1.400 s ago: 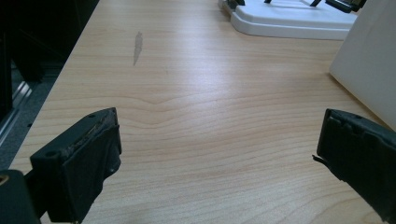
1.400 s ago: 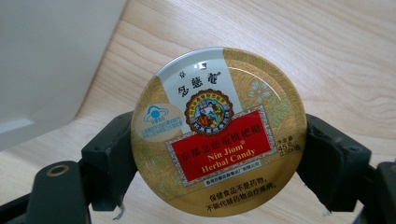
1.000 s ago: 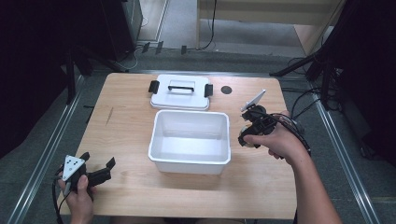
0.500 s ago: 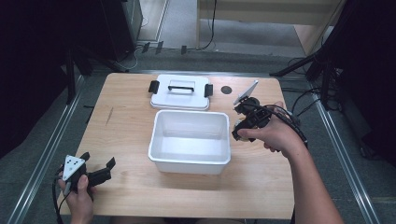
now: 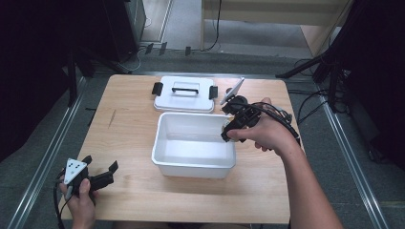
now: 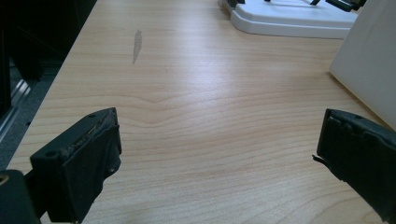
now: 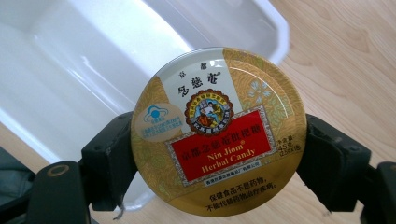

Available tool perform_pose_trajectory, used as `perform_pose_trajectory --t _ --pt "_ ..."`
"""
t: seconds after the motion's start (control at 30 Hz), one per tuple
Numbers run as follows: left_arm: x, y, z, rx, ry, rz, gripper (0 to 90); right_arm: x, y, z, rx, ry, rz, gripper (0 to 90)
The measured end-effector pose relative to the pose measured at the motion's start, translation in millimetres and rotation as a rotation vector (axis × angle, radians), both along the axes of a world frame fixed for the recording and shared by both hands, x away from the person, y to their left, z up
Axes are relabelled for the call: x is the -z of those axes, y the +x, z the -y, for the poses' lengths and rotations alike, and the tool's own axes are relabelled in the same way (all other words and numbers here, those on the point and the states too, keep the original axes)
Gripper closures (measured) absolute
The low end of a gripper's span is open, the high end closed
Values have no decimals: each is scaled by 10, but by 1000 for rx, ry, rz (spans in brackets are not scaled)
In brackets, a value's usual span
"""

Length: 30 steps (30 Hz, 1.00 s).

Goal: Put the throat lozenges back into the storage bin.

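While the table [image 5: 129,138] carries everything, the white bin [image 5: 195,169] sits mid-table and looks empty, its walls bare and glossy. Behind it, toward the far edge, lies the lid [image 5: 184,98], off and flat, black clips at its ends. Over the bin's right rim hangs the right gripper [image 5: 228,129], jaws clamped on the rim of a round candy tin [image 7: 218,130], one pad on each side. That tin looks light, rigid and slick, lacquered metal, so an edge-to-edge grip like this one seems the only sensible hold; squeeze off-centre and it could squirt out. Down at the near left corner, the left gripper [image 6: 219,149] rests with jaws spread, nothing between them.
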<state>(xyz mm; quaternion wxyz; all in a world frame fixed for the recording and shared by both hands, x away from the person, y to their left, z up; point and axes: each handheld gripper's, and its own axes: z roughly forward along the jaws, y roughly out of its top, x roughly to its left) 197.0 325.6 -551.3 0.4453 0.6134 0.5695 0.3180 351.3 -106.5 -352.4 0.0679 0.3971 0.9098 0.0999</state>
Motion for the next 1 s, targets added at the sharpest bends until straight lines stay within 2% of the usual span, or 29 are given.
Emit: perform_pose_trajectory --t 0.3,0.47,0.63,1.0 --pt "0 1 -2 1 -4 -1 1 102 -33 -207 -102 -12 -1 206" --pt "0 2 -3 2 -4 -1 2 175 -39 -257 -163 -34 2 206" --pt "0 2 -3 2 -5 -1 2 271 -60 -291 -232 -28 4 206" --pt "0 1 -3 3 -4 -2 2 416 -71 -267 -296 -38 17 206"
